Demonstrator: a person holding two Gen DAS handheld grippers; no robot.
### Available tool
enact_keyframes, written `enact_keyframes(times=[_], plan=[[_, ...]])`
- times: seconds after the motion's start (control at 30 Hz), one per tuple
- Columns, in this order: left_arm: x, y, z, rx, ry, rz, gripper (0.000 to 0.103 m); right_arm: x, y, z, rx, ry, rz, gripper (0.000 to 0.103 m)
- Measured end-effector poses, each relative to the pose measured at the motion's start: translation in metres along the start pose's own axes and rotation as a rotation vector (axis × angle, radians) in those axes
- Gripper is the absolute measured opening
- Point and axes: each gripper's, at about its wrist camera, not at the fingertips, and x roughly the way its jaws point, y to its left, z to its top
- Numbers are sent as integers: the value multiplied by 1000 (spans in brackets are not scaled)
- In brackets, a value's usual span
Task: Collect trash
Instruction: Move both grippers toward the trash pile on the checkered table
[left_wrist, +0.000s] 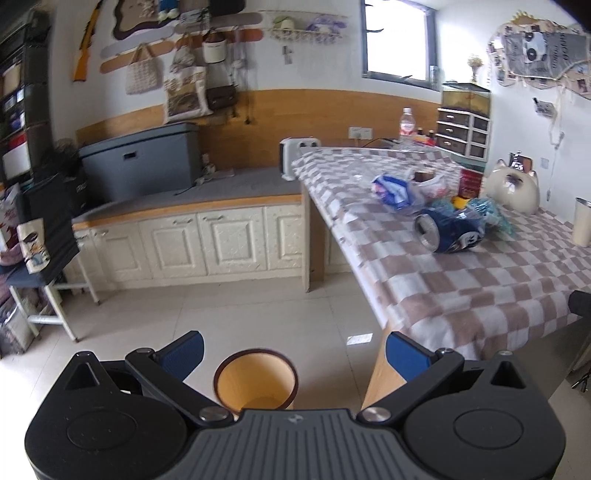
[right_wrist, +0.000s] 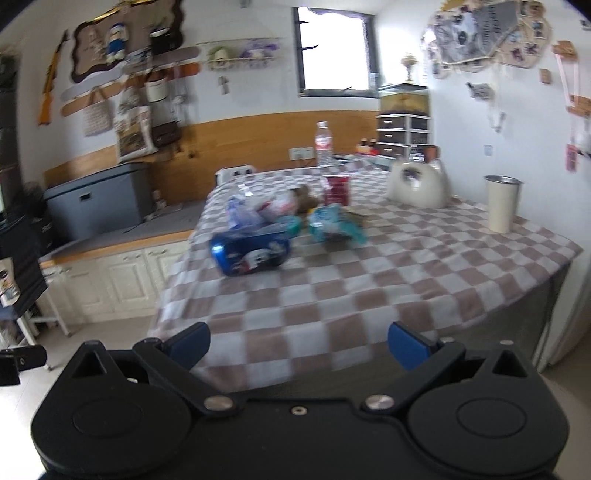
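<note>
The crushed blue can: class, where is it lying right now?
The crushed blue can lies on its side on the checked tablecloth, nearest the table's left edge, just in front of the pile of wrappers.

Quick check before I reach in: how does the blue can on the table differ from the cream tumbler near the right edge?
The blue can lies on its side, dented, its open end toward the table's left edge; the cream tumbler stands upright and looks undamaged. The can sits against the pile of wrappers; the tumbler stands alone, apart from it. The can is dark blue with print, the tumbler plain cream with a metal rim. Both rest on the checked cloth.
</note>
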Motion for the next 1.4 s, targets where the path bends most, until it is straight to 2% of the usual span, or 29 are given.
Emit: enact_keyframes(times=[0.23,0.4,0.53,0.6,0.7,0.8,1.0,1.07,1.23,1.4], plan=[[22,-43,27,86,-39,-83,103,15,-46,5,63,-27,-61,103],[41,-71,40,130,-47,-167,103,31,-67,12,51,-95,-74,103],[56,-90,45,154,-38,-221,103,52,-78,27,-9,-135,-69,103],[63,-95,43,160,-23,-277,103,67,-81,38,-56,-156,-85,103],[76,-101,38,169,38,-348,103,88,-81,51,-127,-194,-102,103],[85,-103,34,161,76,-382,103,114,-75,66,-233,-171,-71,103],[93,-102,46,176,80,-419,103,174,-55,91,-384,-95,-26,102],[96,-102,53,201,59,-428,103,193,-49,97,-411,-71,-15,96],[107,-105,71,270,6,-519,103,239,-38,102,-474,17,48,90],[114,-124,79,461,-103,-549,103,270,-32,100,-510,75,70,79]])
